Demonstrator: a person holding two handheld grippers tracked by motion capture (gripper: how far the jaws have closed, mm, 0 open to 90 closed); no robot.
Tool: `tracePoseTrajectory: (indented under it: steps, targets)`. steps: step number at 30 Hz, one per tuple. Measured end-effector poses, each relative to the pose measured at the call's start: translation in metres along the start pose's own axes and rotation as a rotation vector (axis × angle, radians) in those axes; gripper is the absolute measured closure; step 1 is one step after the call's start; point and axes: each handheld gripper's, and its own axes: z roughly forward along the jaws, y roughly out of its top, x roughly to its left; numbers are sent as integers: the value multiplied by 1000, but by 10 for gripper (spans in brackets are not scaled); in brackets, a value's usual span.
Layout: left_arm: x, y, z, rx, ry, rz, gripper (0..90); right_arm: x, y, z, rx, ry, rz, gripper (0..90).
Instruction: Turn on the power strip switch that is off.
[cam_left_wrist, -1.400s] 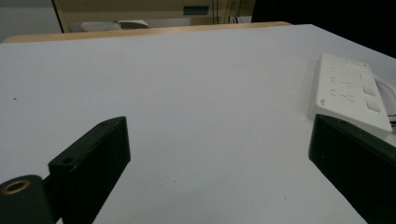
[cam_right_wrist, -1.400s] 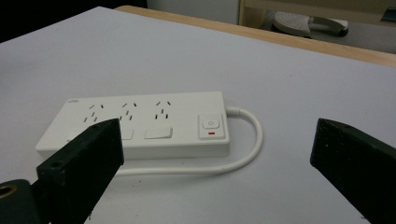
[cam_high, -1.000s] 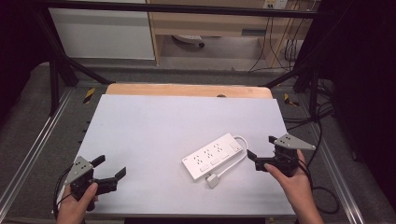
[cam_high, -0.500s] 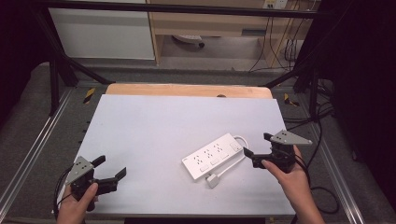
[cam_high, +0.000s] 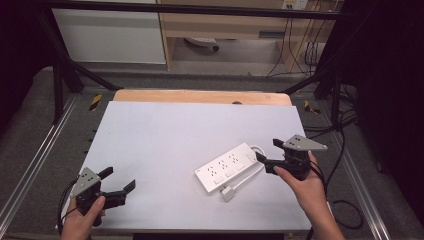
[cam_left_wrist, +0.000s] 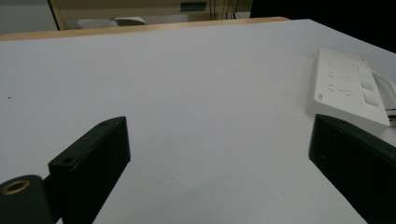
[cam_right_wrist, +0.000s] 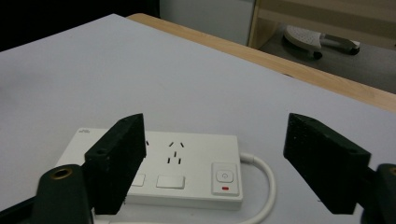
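Here's the right gripper (cam_high: 266, 161) sitting at the near-right end of the power strip (cam_high: 228, 167), and its fingers (cam_right_wrist: 119, 161) have just been closing in. They stand apart, one to each side of the strip's switch end, and no pad is pressing on it yet. In the right gripper view the strip (cam_right_wrist: 173, 165) lies flat between and beyond the fingers, its red-marked button toward the right, its white cable (cam_right_wrist: 264, 186) looping off the end.

From the high view, the strip rests on the white worktop (cam_high: 165, 135), right of centre and toward the near edge, angled with its far end pointing up-right. The cable curls back along its near side to the plug (cam_high: 228, 193), which lies just beside the strip.

Over at the near-left corner, the left gripper (cam_high: 117, 183) rests low above the worktop, fingers (cam_left_wrist: 91, 163) wide apart, nothing between them. In its own view the strip (cam_left_wrist: 348, 88) lies well off to the right.
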Motion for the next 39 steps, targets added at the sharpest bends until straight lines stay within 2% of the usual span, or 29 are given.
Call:
tracePoseTrajectory:
  steps: [3,5,15,17,30,35,39]
  targets:
    - [0,0,0,2,1,1,55,1,1,1,-1,2,-7,313]
    - [0,0,0,3,2,2,55,2,2,2,-10,5,-24,402]
    - [-1,0,0,8,4,4,55,6,2,7,-26,22,-47,564]
    - [-1,0,1,9,4,4,56,8,2,9,-28,25,-65,612]
    - [0,0,1,10,3,6,56,14,1,22,-36,47,-79,737]
    - [-1,-1,1,12,3,8,56,13,-2,27,-36,54,-59,765]
    - [-1,-1,1,13,3,10,56,14,-5,31,-32,54,-61,779]
